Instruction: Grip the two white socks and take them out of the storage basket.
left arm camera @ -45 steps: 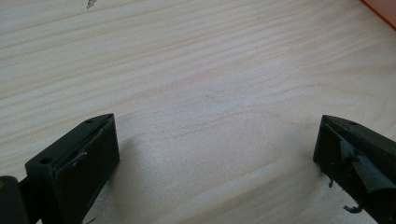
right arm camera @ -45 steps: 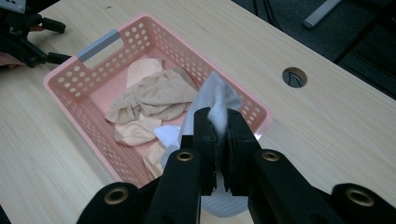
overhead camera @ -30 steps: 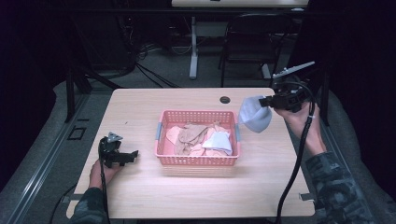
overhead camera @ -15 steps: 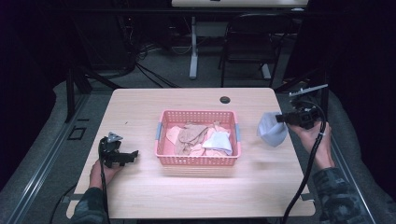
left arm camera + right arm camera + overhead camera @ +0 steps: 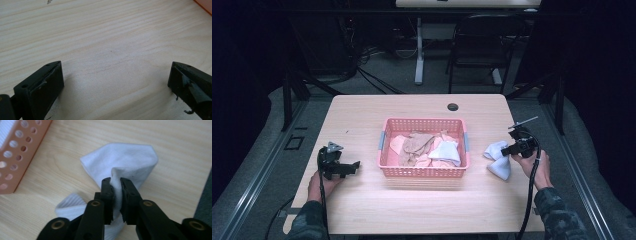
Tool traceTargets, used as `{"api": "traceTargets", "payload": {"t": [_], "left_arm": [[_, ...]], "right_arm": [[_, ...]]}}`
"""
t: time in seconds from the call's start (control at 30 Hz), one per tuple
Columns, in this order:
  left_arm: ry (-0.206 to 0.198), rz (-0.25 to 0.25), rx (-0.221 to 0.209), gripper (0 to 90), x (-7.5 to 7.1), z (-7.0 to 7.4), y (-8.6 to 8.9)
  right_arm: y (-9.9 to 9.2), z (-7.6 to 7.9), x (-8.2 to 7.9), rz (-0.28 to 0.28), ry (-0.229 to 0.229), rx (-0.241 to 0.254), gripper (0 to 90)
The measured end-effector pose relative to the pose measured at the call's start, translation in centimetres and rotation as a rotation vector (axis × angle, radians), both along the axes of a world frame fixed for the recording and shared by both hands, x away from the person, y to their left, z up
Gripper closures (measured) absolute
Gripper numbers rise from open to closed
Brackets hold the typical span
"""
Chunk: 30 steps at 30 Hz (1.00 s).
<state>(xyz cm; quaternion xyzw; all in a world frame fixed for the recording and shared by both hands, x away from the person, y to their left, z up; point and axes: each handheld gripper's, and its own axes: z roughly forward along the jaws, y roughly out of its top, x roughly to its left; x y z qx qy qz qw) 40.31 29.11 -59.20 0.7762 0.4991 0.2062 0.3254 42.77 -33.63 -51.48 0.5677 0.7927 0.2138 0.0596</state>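
We see the right gripper (image 5: 115,183) with its jaws pinched on a fold of the white sock (image 5: 125,160), which lies on the desk (image 5: 362,115) just right of the pink basket (image 5: 384,145). The left gripper (image 5: 116,75) sits with jaws wide apart, holding nothing.

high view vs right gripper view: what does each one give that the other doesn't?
High view alone: the pink basket's contents, tan and white cloths, the left gripper resting on the table, and the black grommet. Right gripper view alone: the right gripper with its jaws pinched on a fold of the white sock, and the ribbed cuff. Both: sock on the table beside the basket.
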Motion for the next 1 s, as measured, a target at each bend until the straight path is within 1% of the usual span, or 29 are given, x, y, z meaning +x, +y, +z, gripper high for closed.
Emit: {"api": "traceTargets", "payload": {"t": [0.03, 0.1, 0.13, 0.2, 0.23, 0.27, 0.3, 0.37, 0.4, 0.43, 0.47, 0.5, 0.53, 0.63, 0.67, 0.7, 0.77, 0.93, 0.97, 1.0], "left_arm": [[0.0, 0.0, 0.0, 0.1, 0.0, 0.0, 0.0], [0.0, 0.0, 0.0, 0.2, 0.0, 0.0, 0.0], [0.001, 0.0, 0.0, 0.2, 0.0, 0.0, 0.0], [0.0, 0.001, 0.0, 0.1, 0.0, 0.0, 0.0], [0.0, 0.0, 0.0, 0.1, 0.0, 0.0, 0.0], [0.001, 0.0, 0.0, 0.1, 0.0, 0.0, 0.0], [0.001, 0.0, 0.0, 0.1, 0.0, 0.0, 0.0], [0.001, 0.001, 0.0, 0.2, 0.0, 0.0, 0.0], [0.001, 0.001, 0.0, 0.2, 0.0, 0.0, 0.0], [0.001, 0.001, 0.0, 0.2, 0.0, 0.0, 0.0], [0.0, 0.001, -0.001, 0.2, 0.0, 0.0, 0.0], [0.0, 0.001, 0.0, 0.2, 0.0, 0.0, 0.0], [0.001, 0.001, -0.001, 0.1, 0.0, 0.0, 0.0], [0.001, 0.001, 0.0, 0.1, 0.0, 0.0, 0.0], [0.001, 0.001, 0.0, 0.1, 0.0, 0.0, 0.0], [0.001, 0.001, -0.001, 0.2, 0.0, 0.0, 0.0], [0.001, 0.001, -0.001, 0.2, 0.0, 0.0, 0.0], [0.001, 0.001, -0.001, 0.1, 0.0, 0.0, 0.0], [0.001, 0.001, -0.001, 0.2, 0.0, 0.0, 0.0], [0.001, 0.001, 0.0, 0.2, 0.0, 0.0, 0.0]], "right_arm": [[-0.2, -0.2, 0.0, -0.009, -0.002, -0.002, 73.1], [-0.6, -0.4, 0.0, -0.035, -0.016, 0.011, 58.0], [-0.9, -0.3, -0.1, -0.037, -0.029, 0.033, 50.2], [-1.1, 0.1, -0.3, -0.049, -0.071, 0.049, 36.6], [-1.3, 0.5, -0.4, -0.047, -0.077, 0.054, 33.9], [-1.3, 0.9, -0.5, -0.051, -0.097, 0.066, 32.0], [-1.4, 1.3, -0.6, -0.036, -0.108, 0.067, 30.0], [-1.3, 2.1, -0.9, -0.033, -0.131, 0.065, 24.2], [-1.3, 2.5, -1.0, -0.017, -0.151, 0.068, 21.7], [-1.2, 2.8, -1.1, -0.016, -0.158, 0.068, 19.6], [-1.2, 2.8, -1.1, -0.016, -0.158, 0.068, 19.6], [-0.8, 3.8, -1.4, 0.007, -0.181, 0.074, 16.3], [-0.6, 4.1, -1.5, 0.017, -0.185, 0.076, 15.0], [0.1, 5.4, -1.9, 0.045, -0.209, 0.089, 14.0], [0.1, 5.4, -1.9, 0.045, -0.209, 0.089, 14.0], [0.8, 6.1, -2.0, 0.067, -0.22, 0.089, 12.3], [1.4, 6.6, -2.2, 0.085, -0.23, 0.088, 11.2], [3.3, 8.0, -2.4, 0.139, -0.253, 0.08, 12.8], [3.3, 8.0, -2.4, 0.139, -0.253, 0.08, 12.8], [4.3, 8.6, -2.6, 0.163, -0.268, 0.083, 13.7]]}}
